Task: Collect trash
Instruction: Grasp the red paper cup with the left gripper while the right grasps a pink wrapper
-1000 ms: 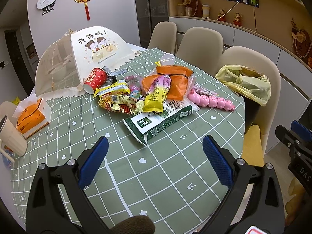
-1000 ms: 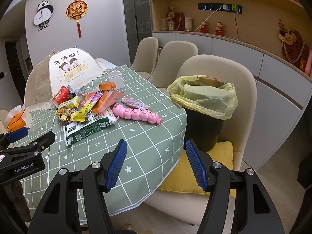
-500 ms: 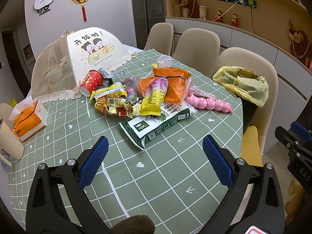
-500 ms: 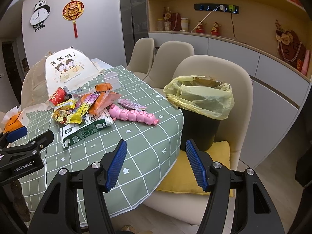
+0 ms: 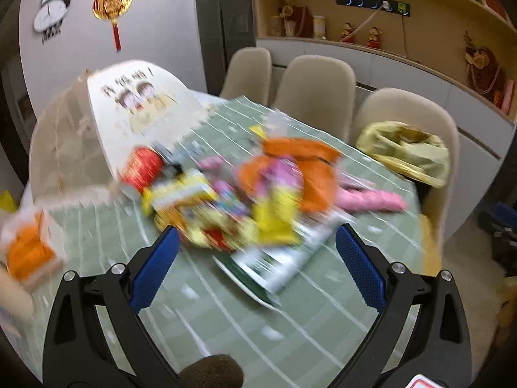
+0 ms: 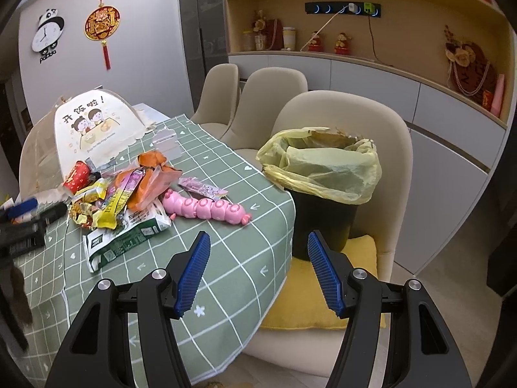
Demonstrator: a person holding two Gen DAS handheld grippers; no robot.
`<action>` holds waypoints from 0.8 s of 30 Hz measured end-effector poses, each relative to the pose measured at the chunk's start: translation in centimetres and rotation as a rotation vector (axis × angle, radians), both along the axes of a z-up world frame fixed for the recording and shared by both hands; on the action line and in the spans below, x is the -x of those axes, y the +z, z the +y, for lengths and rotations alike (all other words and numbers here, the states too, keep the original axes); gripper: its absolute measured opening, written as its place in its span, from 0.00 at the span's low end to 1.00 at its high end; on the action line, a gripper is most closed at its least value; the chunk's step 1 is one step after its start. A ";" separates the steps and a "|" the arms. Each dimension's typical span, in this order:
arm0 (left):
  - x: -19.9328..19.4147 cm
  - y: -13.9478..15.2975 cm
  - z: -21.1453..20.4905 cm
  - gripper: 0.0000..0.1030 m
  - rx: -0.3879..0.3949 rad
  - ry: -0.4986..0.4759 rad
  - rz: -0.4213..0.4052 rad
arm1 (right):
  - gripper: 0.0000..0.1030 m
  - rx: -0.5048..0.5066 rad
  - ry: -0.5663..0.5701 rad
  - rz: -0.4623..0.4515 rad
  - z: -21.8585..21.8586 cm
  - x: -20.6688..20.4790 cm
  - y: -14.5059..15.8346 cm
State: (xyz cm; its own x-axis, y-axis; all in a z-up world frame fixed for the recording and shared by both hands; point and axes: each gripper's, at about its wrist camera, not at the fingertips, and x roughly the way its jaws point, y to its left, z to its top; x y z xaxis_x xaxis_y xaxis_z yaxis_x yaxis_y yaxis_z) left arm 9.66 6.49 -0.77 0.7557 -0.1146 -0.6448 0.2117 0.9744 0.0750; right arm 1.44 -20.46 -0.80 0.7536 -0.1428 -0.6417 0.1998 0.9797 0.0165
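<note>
Left gripper (image 5: pixel 255 260) spread wide and empty above the green checked tablecloth (image 6: pixel 226 258), right gripper (image 6: pixel 258 274) likewise wide and empty by the table edge, pile of snack wrappers (image 6: pixel 122 197) mid-table beside a pink caterpillar toy (image 6: pixel 206 210), yellow-lined trash bin (image 6: pixel 323 174) on the nearest chair
</note>
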 end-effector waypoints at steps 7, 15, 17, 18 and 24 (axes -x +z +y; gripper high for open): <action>-10.7 -0.5 10.7 0.91 -0.024 0.146 0.019 | 0.58 0.011 0.010 0.072 2.3 -3.2 -1.4; -20.0 -4.0 18.0 0.90 -0.005 0.139 0.170 | 0.58 0.059 -0.012 0.064 5.2 -7.7 -0.9; -22.1 -5.0 18.7 0.85 0.038 0.110 0.213 | 0.58 0.066 -0.006 0.090 5.6 -8.8 -1.1; -22.6 -5.2 18.7 0.82 0.051 0.099 0.229 | 0.58 0.077 -0.004 0.105 6.0 -9.4 -1.3; -25.2 -7.4 17.8 0.62 0.081 0.057 0.313 | 0.58 0.071 -0.005 0.170 7.4 -11.1 -2.9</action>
State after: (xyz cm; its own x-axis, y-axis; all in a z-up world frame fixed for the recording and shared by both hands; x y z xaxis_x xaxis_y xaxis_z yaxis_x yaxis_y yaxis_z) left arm 34.84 24.30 -8.22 0.5291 -0.1375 -0.8374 0.1568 0.9856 -0.0628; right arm 12.55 -13.10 -3.73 0.6345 -0.1956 -0.7478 0.1986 0.9762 -0.0868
